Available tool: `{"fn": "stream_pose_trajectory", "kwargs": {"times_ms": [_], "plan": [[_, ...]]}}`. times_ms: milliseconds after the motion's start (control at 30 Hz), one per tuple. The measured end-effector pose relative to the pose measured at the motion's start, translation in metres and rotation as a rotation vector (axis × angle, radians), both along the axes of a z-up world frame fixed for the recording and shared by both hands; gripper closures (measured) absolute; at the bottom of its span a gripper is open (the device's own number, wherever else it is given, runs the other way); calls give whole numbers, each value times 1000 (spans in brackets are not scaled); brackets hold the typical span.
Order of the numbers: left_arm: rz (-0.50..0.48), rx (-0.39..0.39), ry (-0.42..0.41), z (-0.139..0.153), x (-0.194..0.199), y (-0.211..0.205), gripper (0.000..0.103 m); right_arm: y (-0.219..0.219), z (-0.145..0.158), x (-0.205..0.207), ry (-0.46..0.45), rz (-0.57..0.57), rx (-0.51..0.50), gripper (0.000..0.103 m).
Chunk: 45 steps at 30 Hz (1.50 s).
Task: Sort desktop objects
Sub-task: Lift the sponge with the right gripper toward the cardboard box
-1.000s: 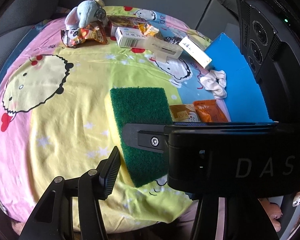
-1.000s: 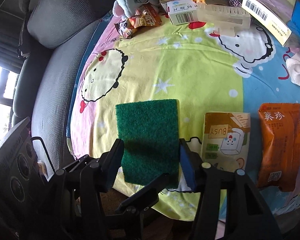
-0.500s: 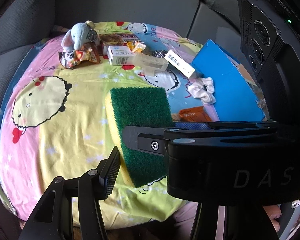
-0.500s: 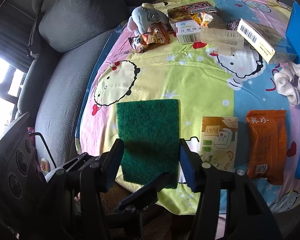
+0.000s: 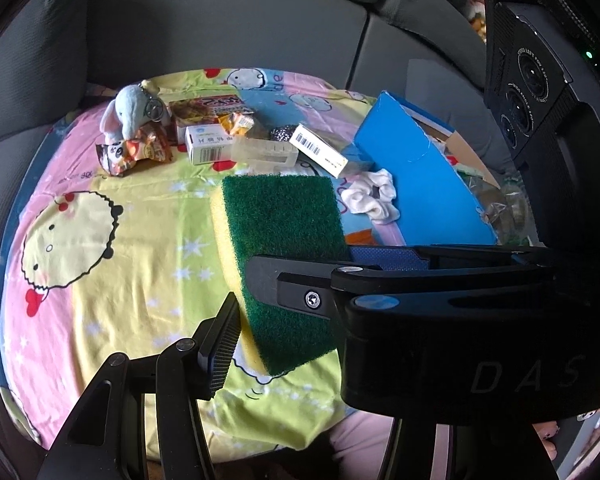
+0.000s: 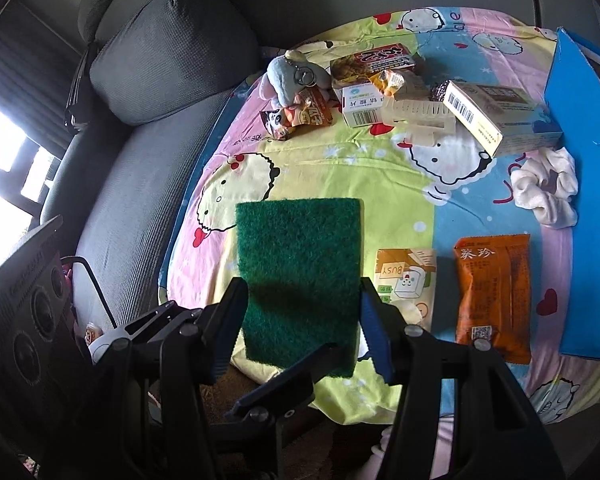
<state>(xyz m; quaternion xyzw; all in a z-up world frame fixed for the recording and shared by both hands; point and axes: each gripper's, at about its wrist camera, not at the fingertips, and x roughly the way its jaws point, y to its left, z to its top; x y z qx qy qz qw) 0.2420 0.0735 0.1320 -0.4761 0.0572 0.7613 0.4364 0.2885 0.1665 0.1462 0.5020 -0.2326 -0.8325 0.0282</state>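
Note:
A green-topped yellow sponge hangs above the cartoon-print cloth, held by both tools. My left gripper is shut on it through its thickness. One finger presses the yellow underside. The other finger is hidden behind the right tool's black housing; in the right wrist view it lies across the green face as a black bar. My right gripper is shut on the sponge across its width, with a pad against each long edge.
An open blue box stands at the right, with a white scrunchie beside it. An orange packet and a "BUSY" sachet lie near the sponge. A plush elephant, snack packs and small cartons crowd the far edge. Grey sofa cushions surround the cloth.
Both grippers have risen together with the sponge between them. The cloth and the objects on it now look smaller and farther away. The sponge keeps its place in both views.

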Motion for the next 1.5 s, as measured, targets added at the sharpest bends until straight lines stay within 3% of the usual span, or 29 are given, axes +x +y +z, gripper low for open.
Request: {"fn": "stream_pose_trajectory", "kwargs": {"times_ms": [767,1500], "plan": [[-69,41,38,29,18,19,48,20,22,34,60,-42,-28,46],[-160,62,60,54,49,70,48,66,42,79,127,-104,-9,46]]}}
